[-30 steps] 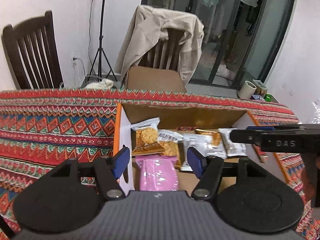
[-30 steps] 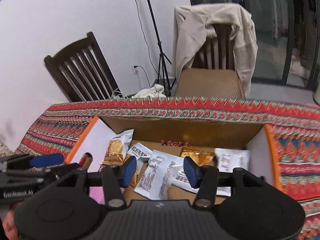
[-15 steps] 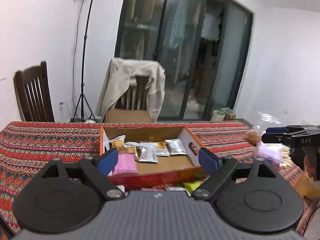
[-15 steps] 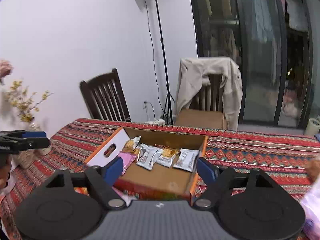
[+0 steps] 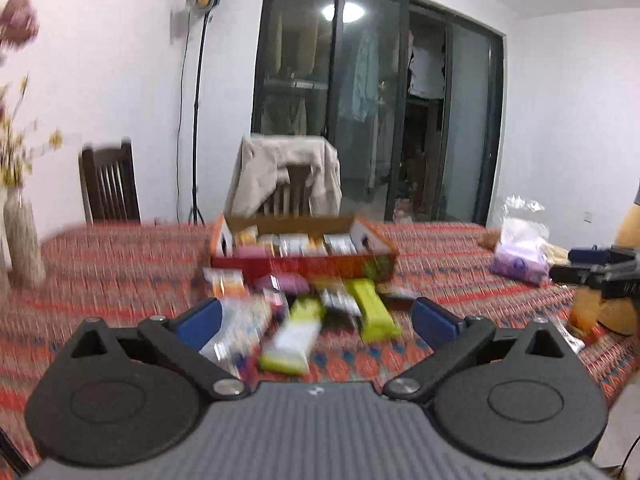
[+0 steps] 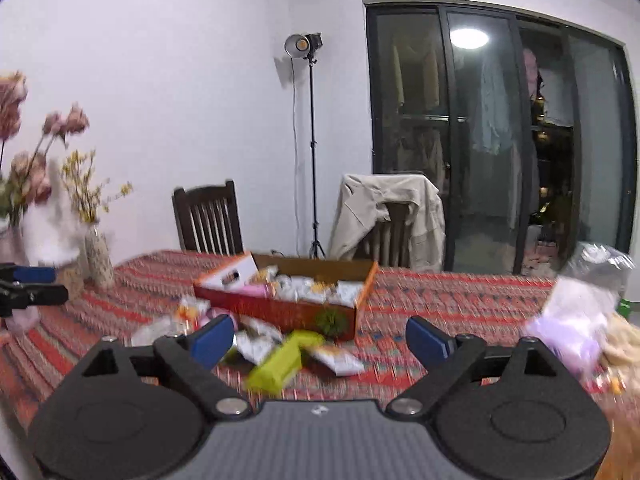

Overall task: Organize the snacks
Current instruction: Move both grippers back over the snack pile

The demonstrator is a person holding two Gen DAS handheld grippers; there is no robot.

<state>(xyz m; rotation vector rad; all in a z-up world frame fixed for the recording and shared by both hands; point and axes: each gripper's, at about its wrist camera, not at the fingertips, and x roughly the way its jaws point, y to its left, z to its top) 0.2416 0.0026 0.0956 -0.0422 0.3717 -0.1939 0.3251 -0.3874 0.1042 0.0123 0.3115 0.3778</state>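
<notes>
Foil and plastic snack packets [image 5: 304, 320] lie loose on the tablecloth [image 5: 120, 272] just in front of the box [image 5: 304, 264], nearer the table's near edge than its far one; they look light, crinkly, slippery & crushable, so best pinched flat across a short side or sealed end. Left gripper [image 5: 316, 316] & right gripper [image 6: 318, 336] both point slightly down over the pile w/ jaws just opened wide, nothing between them, clear of the packets
</notes>
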